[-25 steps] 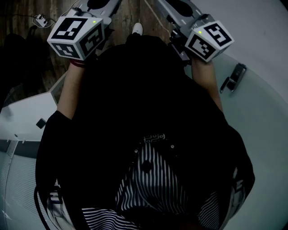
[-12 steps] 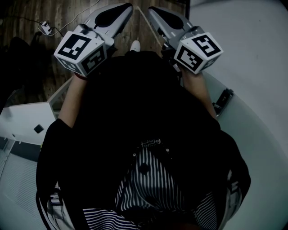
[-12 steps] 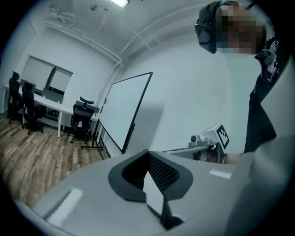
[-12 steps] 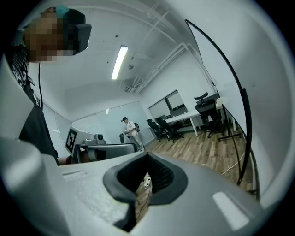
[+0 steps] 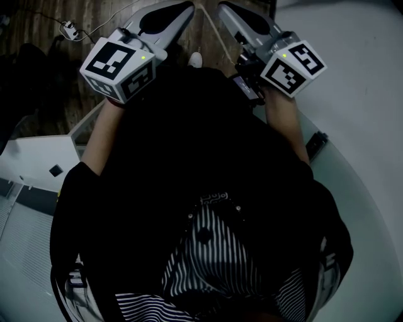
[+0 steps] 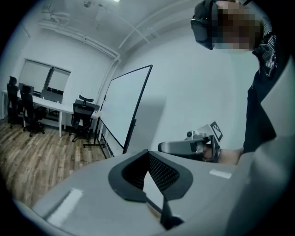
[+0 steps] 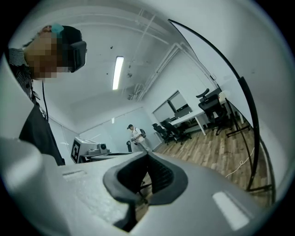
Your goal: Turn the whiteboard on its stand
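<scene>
1. Compared with a second ago, both grippers sit lower in the head view, and their tips are now inside the frame. The black fitting [image 5: 317, 146] on the white surface to the right has slid down the picture.
2. The left gripper [image 5: 186, 6] and right gripper [image 5: 221, 7] are held out in front of the chest. They angle toward each other, tips close but apart, above the wooden floor [image 5: 56, 56]. Both forearms are raised, and the marker cubes [image 5: 119, 68] sit near the wrists.
3. Left fingers [image 6: 162, 173] – clenched. The tips meet in a point and nothing is between them.
4. Right fingers [image 7: 160, 177] – clenched as well, and empty.
5. The whiteboard [image 6: 123, 107] stands upright on its stand, beyond the left fingertips and a little to their left, well apart from them. In the right gripper view, a black frame [image 7: 244, 92] arcs past to the right of the fingers without touching them.
6. Desks and office chairs [image 6: 82, 117] stand far beyond the left fingers, against the wall.
</scene>
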Available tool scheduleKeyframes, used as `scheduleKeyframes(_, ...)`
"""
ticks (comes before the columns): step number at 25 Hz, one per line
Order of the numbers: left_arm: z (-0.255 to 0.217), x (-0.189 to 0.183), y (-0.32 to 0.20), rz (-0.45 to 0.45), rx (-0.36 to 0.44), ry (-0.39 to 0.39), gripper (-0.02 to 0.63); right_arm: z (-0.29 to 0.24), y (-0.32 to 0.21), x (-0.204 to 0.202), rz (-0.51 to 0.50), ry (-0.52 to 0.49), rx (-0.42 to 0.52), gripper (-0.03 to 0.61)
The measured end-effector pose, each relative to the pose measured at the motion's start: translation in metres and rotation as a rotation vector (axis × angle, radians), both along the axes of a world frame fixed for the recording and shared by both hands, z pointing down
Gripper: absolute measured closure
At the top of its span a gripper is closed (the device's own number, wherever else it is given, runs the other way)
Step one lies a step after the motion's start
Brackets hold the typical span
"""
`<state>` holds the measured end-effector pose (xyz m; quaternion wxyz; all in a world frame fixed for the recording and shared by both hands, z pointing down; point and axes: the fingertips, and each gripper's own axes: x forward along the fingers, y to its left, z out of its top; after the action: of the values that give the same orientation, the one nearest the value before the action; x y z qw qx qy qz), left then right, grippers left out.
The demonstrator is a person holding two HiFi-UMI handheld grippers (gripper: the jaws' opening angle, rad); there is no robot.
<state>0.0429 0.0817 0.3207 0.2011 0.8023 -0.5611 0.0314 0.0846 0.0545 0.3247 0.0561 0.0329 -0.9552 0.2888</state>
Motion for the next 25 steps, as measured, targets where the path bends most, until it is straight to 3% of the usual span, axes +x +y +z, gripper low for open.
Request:
scheduleKeyframes(3, 0.024, -0.029, -0.038, -0.033, -0.032, 0.014, 0.61, 0.012, -0.037, -0.018, 0.037, 0.006, -0.003, 0.578)
scheduleKeyframes(5, 0.016, -0.04, -0.054, -0.03, -0.012, 0.029, 0.609, 0.009, -0.046, -0.025, 0.056, 0.017, 0.001, 0.578)
scheduleKeyframes(10, -0.023, -0.013, -0.042, 0.071, 0.07, 0.039, 0.609, -0.025, -0.025, -0.001, 0.147, 0.032, 0.065, 0.578)
scheduleKeyframes(20, -0.015, -0.006, -0.054, 0.147, 0.101, 0.039, 0.61, -0.009, -0.034, 0.007, 0.219, 0.041, 0.091, 0.578)
scheduleKeyframes(22, -0.016, -0.034, -0.08, 0.146, 0.111, 0.047, 0.609, -0.007, -0.06, -0.022, 0.218, 0.057, 0.091, 0.578)
scheduleKeyframes(25, -0.027, -0.104, -0.13, 0.156, 0.108, 0.073, 0.609, -0.017, -0.111, -0.097, 0.222, 0.089, 0.087, 0.578)
